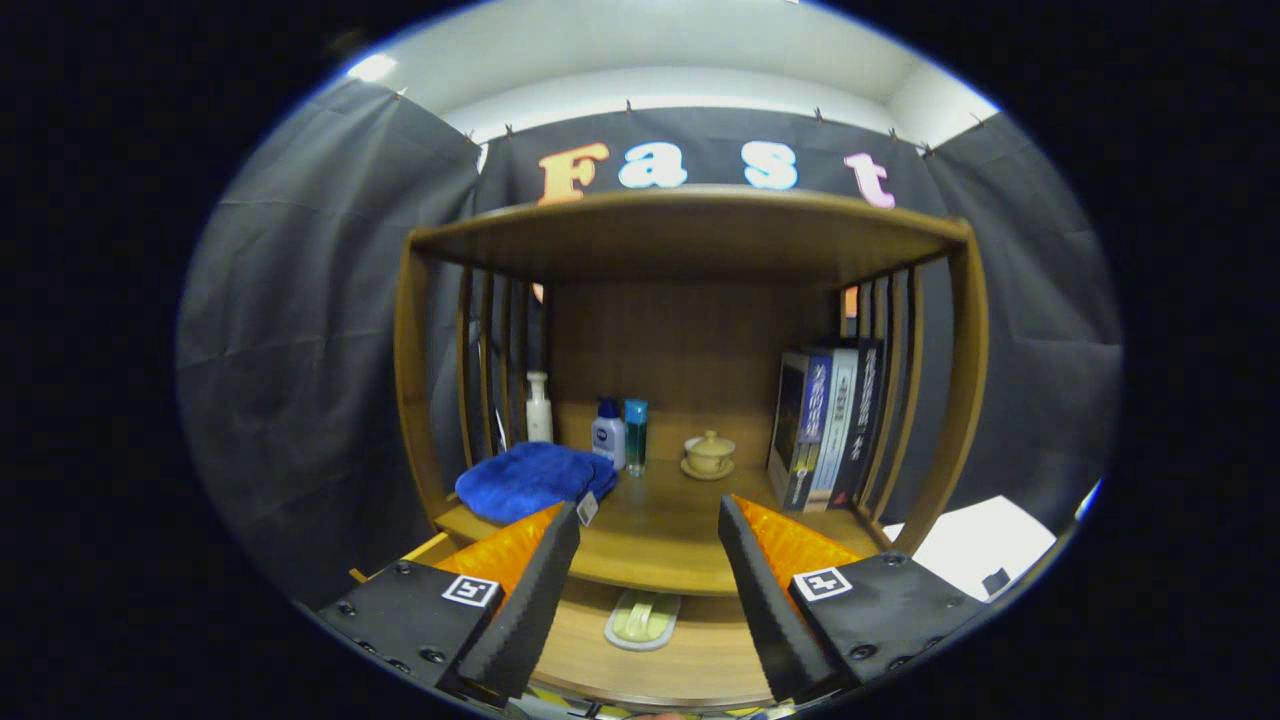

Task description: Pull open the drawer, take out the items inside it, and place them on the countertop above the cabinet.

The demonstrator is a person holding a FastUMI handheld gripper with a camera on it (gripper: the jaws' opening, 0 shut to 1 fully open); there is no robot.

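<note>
Held wide apart and gripping nothing, the gripper's [648, 525] 2 fingers hover above the pulled-open wooden drawer [650, 650], where a pale green oval dish [642, 617] lies between them. Beyond the fingertips, the wooden countertop [660, 520] carries a crumpled blue cloth [530, 480], a white pump bottle [539, 407], a blue-capped white bottle [608, 433], a slim teal bottle [636, 436], a beige lidded cup on a saucer [709, 455] and upright books [825, 425].
</note>
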